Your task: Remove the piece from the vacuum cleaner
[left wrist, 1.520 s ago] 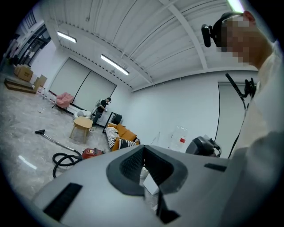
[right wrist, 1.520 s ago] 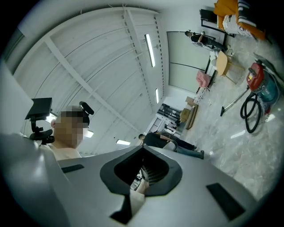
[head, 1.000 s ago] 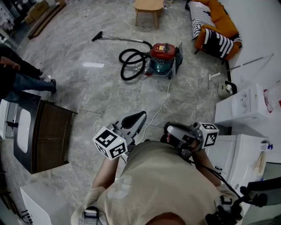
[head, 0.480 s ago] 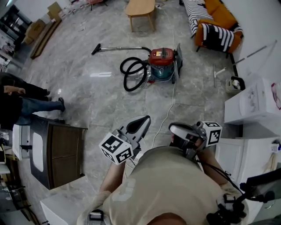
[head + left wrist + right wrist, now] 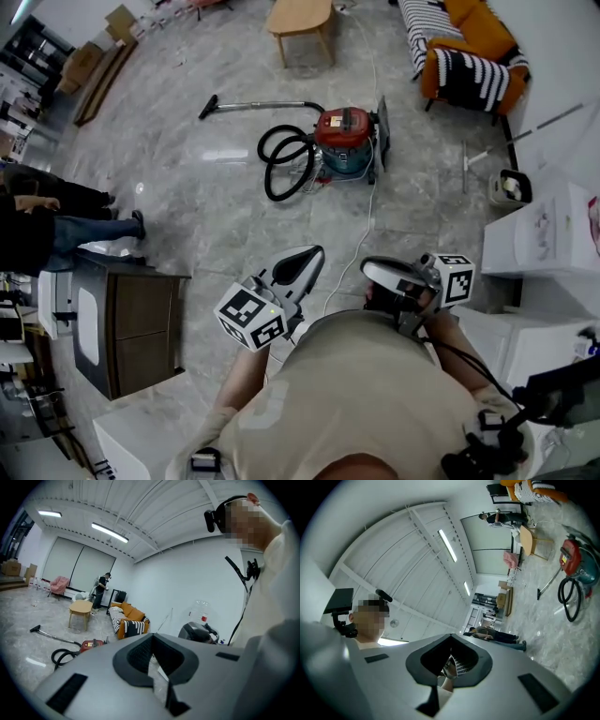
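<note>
Left gripper and right gripper are both closed, jaws together with nothing between them, and they are held just in front of the person's chest. The red vacuum cleaner stands on the floor, well apart from both grippers, with its black hose coiled at its left.

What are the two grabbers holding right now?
Nothing. The left gripper and the right gripper are both shut and empty. The vacuum cleaner stands well ahead of them, untouched.
</note>
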Available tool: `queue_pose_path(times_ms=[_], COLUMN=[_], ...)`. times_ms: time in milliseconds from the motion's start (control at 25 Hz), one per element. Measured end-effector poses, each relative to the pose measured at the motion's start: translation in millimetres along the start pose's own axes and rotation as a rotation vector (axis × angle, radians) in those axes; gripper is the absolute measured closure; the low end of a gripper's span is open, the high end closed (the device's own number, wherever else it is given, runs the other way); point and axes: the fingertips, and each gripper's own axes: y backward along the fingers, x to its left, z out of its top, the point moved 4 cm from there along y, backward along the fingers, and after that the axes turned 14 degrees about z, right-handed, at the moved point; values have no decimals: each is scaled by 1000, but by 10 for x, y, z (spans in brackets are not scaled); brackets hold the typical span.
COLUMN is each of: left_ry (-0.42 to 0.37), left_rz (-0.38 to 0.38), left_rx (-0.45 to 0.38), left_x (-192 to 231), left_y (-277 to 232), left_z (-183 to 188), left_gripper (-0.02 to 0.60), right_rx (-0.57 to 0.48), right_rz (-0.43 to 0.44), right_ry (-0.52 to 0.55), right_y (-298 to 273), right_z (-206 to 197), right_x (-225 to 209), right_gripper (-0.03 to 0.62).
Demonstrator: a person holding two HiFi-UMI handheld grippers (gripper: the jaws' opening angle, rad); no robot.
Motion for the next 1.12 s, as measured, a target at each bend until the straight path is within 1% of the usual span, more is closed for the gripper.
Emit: queue_pose_path(times_ms=[160, 280, 400, 560, 680, 920, 1000, 1120], left_ry=[-30, -78, -119, -120, -127, -160, -157, -127], left_rz=[26, 38, 46, 43, 12, -95, -119, -146], left_rx=[1, 18, 42, 53, 55, 31, 21, 18], left_x=[-148, -278, -357, -346, -331, -236, -120, 171], left_y=[-289, -472, -574, -653, -779, -1075, -1146, -1226], left_z=[107, 134, 135, 169, 197, 318, 346, 374], left_gripper=[584, 584, 584, 584, 584, 584, 584, 584], right_rx=[39, 72, 54, 12, -9, -93, -119, -141], right_rz=[17, 22, 34, 48, 26, -48, -76, -119], right_ry=[-9, -17, -25, -23, 25, 120, 138, 158], right_y=[179, 303, 405, 470, 534, 641, 640, 535], right_z=[235, 328, 389, 474, 589, 788, 840, 924], right_x=[11, 0, 8, 32, 69, 44, -24, -198], right_gripper=[592, 592, 592, 592, 592, 592, 592, 592])
